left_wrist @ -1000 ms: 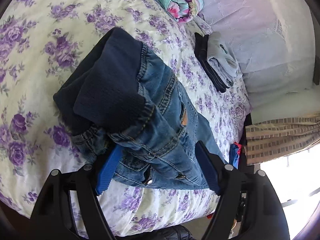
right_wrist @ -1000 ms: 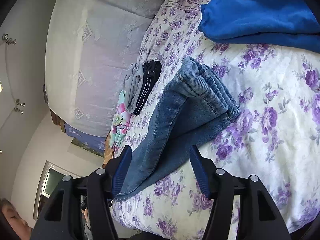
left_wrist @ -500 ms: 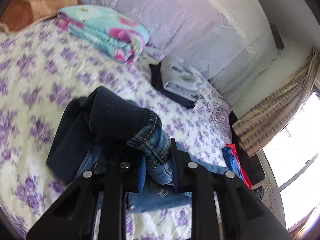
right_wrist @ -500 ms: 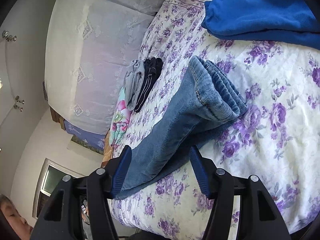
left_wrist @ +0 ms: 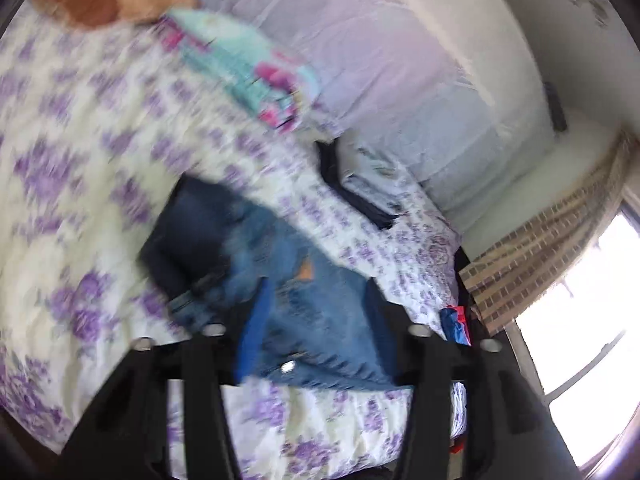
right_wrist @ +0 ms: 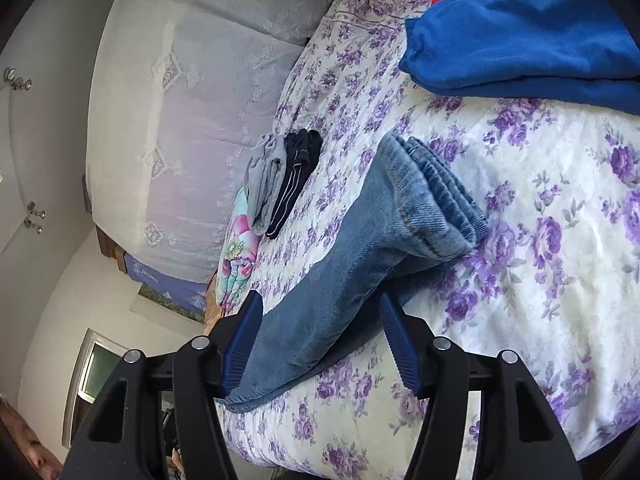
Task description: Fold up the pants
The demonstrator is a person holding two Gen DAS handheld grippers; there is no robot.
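Blue jeans with a dark ribbed waistband lie bunched on the purple-flowered bedsheet. In the blurred left wrist view my left gripper hovers over the waist end; its jaws are opening, and the denim lies between them without being pressed. In the right wrist view the folded legs stretch away from my right gripper. It stands open astride the denim, whose cuffs are stacked at the far end.
Folded grey and black clothes lie near the white-draped headboard, beside a floral blanket. A blue garment lies at the far right. A curtain and a bright window flank the bed. A person is at the lower left edge.
The left gripper shut on the jeans' waist, lifted it, then let go; the waist now lies flatter on the sheet. The right gripper has hardly moved.
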